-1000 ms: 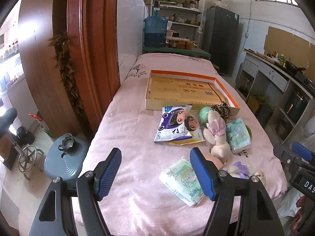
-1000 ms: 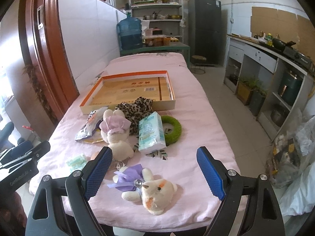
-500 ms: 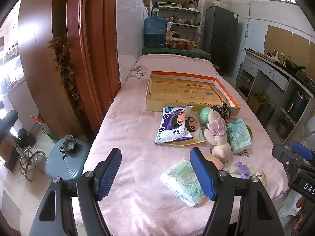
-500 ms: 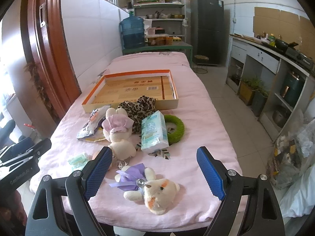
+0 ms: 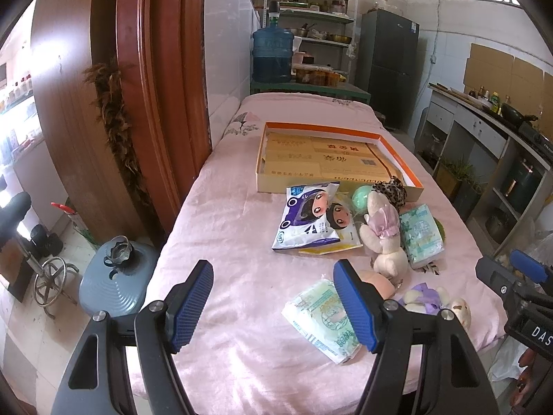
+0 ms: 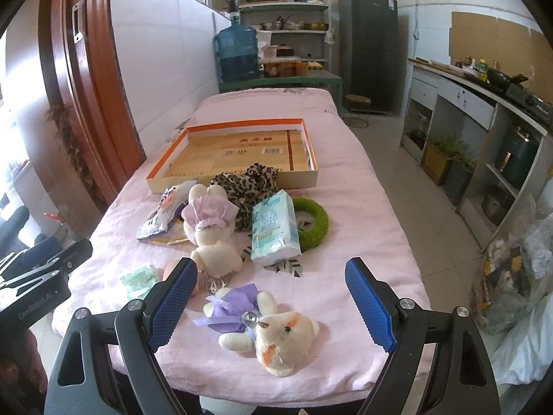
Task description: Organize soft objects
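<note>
Soft things lie on a pink-covered table (image 5: 224, 214): a cream plush with a purple bow (image 6: 266, 328) nearest, a plush rabbit in a pink bonnet (image 6: 209, 221), a tissue pack (image 6: 274, 226), a leopard-print cloth (image 6: 247, 185), a green ring (image 6: 312, 223), cartoon snack bags (image 5: 307, 216) and a flat green-white pack (image 5: 325, 318). An orange-rimmed shallow box (image 6: 238, 152) lies behind them. My left gripper (image 5: 273, 306) is open and empty above the near table edge, left of the flat pack. My right gripper (image 6: 271, 307) is open and empty, with the purple-bow plush between its fingers' line.
A wooden door (image 5: 138, 86) and tiled wall run along the table's left side. A grey water container (image 5: 114, 283) stands on the floor at left. A blue water jug (image 6: 236, 53), shelves and a dark fridge (image 6: 368, 45) stand at the back. A kitchen counter (image 6: 477, 93) lines the right.
Both grippers have drifted slightly; the right view has moved a little closer to the purple-bow plush. Nothing was taken hold of and no object moved.
</note>
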Demonstrator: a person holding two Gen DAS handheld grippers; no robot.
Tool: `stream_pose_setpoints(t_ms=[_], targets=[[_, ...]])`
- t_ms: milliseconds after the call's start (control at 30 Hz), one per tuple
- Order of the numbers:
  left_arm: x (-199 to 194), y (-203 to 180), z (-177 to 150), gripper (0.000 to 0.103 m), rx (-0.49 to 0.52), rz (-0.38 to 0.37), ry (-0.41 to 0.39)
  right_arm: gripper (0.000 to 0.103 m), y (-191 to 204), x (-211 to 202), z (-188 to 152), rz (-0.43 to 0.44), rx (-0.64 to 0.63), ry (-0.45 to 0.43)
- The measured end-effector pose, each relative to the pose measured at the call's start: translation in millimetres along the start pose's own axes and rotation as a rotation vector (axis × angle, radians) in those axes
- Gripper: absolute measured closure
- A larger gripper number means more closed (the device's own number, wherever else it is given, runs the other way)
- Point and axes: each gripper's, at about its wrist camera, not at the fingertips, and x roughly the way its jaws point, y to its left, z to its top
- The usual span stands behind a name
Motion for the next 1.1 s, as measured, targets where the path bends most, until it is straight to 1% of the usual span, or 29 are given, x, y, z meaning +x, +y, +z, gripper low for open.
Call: stream_pose_setpoints(t_ms=[800, 967, 1100], targets=[[4.6, -1.1, -6.9, 0.031, 0.012, -0.003, 0.016, 0.015, -0.7, 9.8, -8.8, 0.018, -0.017, 0.032], [9.3, -2.2, -11.3, 0.031, 0.016, -0.006, 0.03, 0.015, 1.8, 20.6, -17.0, 0.033, -0.059, 0.067], [19.6, -1.0, -18.8, 0.031, 0.004, -0.029, 0.062, 0.015, 3.8, 32.9, -27.4, 0.046, -0.087, 0.109]])
